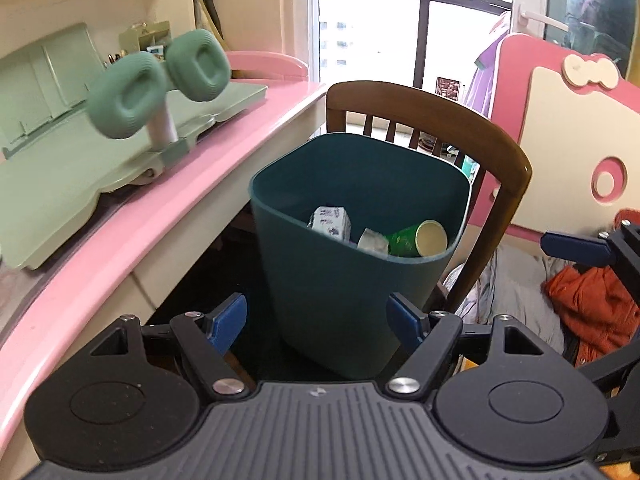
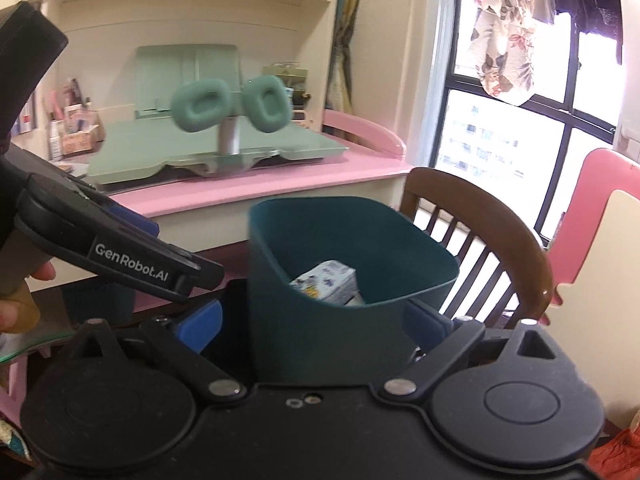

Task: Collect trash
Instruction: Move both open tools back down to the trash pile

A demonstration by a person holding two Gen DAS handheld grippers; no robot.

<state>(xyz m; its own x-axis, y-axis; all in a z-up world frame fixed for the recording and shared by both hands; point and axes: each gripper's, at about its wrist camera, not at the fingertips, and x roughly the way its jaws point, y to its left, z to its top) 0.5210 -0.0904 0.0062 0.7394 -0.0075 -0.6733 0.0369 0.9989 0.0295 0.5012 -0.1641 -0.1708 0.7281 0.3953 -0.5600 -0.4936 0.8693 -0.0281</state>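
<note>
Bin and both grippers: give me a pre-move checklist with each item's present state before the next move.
1. Left gripper empty: ok, jaws wide open with nothing between the blue pads.
2. Right gripper empty: ok, jaws open; the bin's near wall shows between the pads, which are not closed on it.
3. Teal bin upright and open: ok, no lid, standing in front of the wooden chair.
4. Trash inside the bin: ok, a crumpled carton, a wad of paper and a green cup lie in it.
5. Trash still outside to collect: cannot tell; none is plainly visible on the pink desk.
6. Grippers clear of each other: ok, they are apart.
</note>
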